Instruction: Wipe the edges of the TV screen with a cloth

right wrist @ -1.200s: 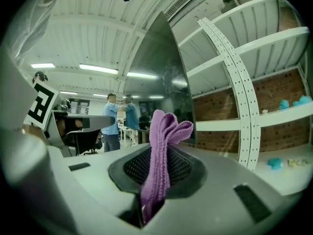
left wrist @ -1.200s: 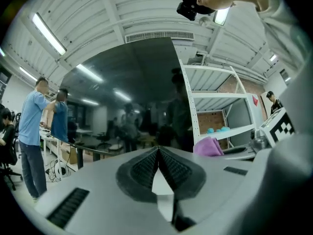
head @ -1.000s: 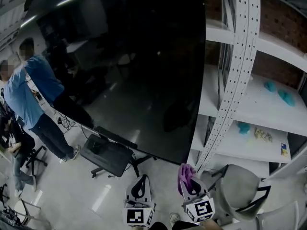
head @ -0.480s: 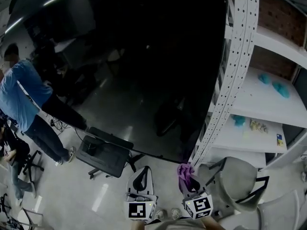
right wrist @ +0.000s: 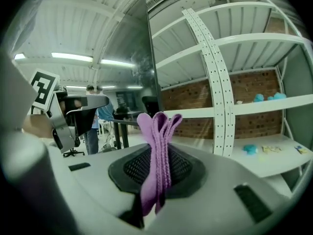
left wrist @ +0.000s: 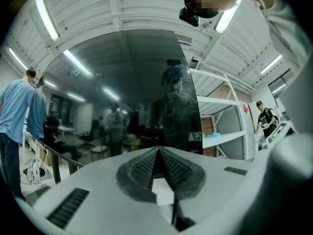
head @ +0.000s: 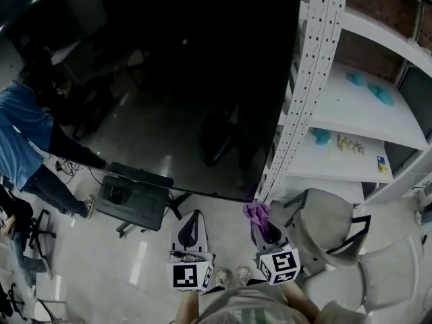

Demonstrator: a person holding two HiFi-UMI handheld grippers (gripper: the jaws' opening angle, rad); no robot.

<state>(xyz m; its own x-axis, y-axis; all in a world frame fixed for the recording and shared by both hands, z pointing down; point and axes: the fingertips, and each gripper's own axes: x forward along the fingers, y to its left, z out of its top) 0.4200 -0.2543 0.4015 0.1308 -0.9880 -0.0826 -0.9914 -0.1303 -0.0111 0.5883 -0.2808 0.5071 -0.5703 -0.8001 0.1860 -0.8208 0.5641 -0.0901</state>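
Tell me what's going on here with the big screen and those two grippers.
A person stands facing a large dark TV screen with a gripper in each hand. The right gripper has its jaws shut on a folded purple cloth, held up near the screen's lower right corner, beside a white shelf rack. Whether the cloth touches the edge can't be told. The left gripper is shut and empty.

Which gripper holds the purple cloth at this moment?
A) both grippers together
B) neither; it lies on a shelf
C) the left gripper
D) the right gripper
D: the purple cloth is pinched between the jaws of the right gripper, while the left gripper is shut with nothing between its jaws.
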